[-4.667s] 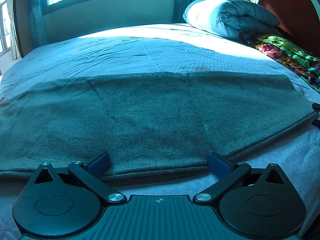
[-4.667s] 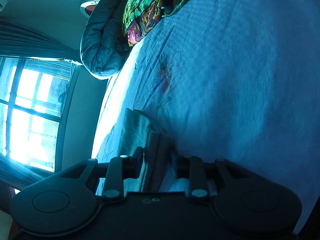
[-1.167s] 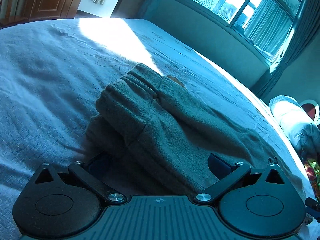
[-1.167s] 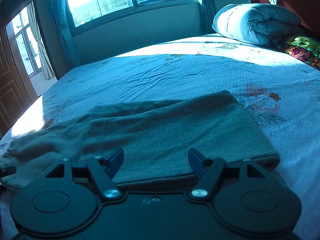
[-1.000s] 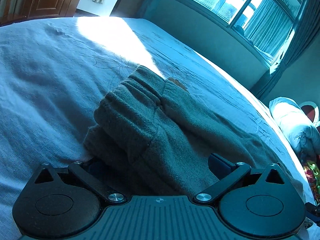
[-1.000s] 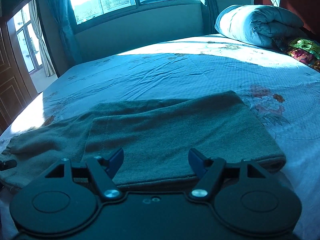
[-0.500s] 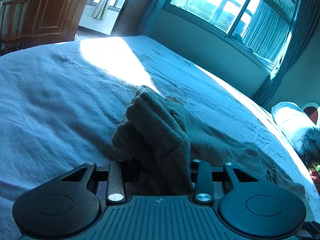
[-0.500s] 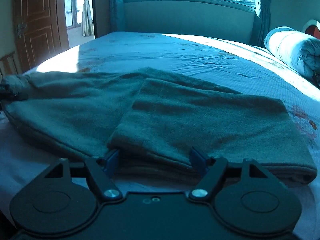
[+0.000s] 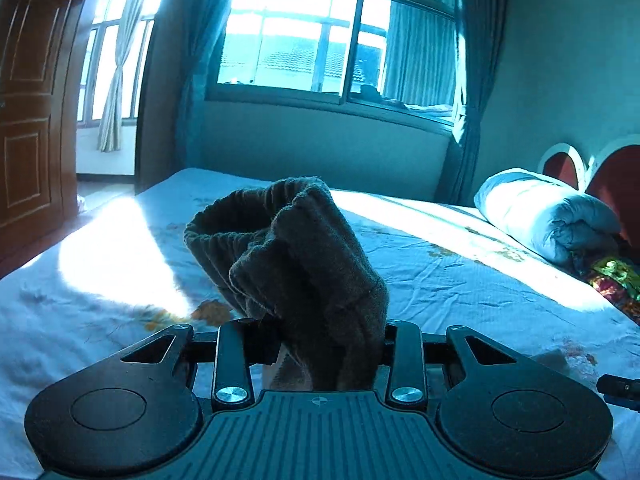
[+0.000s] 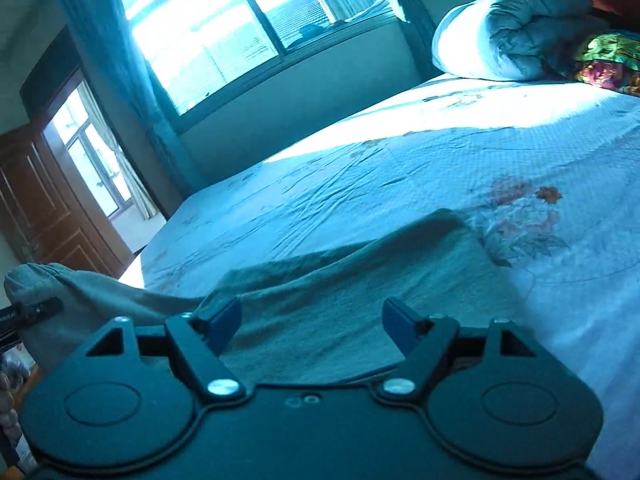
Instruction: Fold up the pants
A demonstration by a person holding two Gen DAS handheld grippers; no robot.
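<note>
1. Pants (image 9: 304, 264) of grey-green knit rise off a bed (image 9: 480, 292), their gathered waistband end bunched and clenched in the left gripper (image 9: 326, 344), whose jaws stand nearly together on the cloth.

2. Folded cloth lies across the sheet in the right wrist view, where the far end of the garment already sits doubled over on itself; the lifted end trails up to the left edge of that picture.

3. Right gripper (image 10: 316, 320) hangs released over the folded part, jaws wide apart, blue pads above the cloth; whether they touch it cannot be told.

4. Progress, judged from the lie of the fabric: one fold is made, and a second, carrying the raised waistband across onto the doubled section, appears to be in hand. Laying it flat and squaring the edges seem left to do.

5. Writing: none legible; a small mark on the left gripper's body is too small to read.

6. Beyond: a rolled quilt (image 9: 548, 216) by the headboard, window (image 9: 332, 40) bright.
</note>
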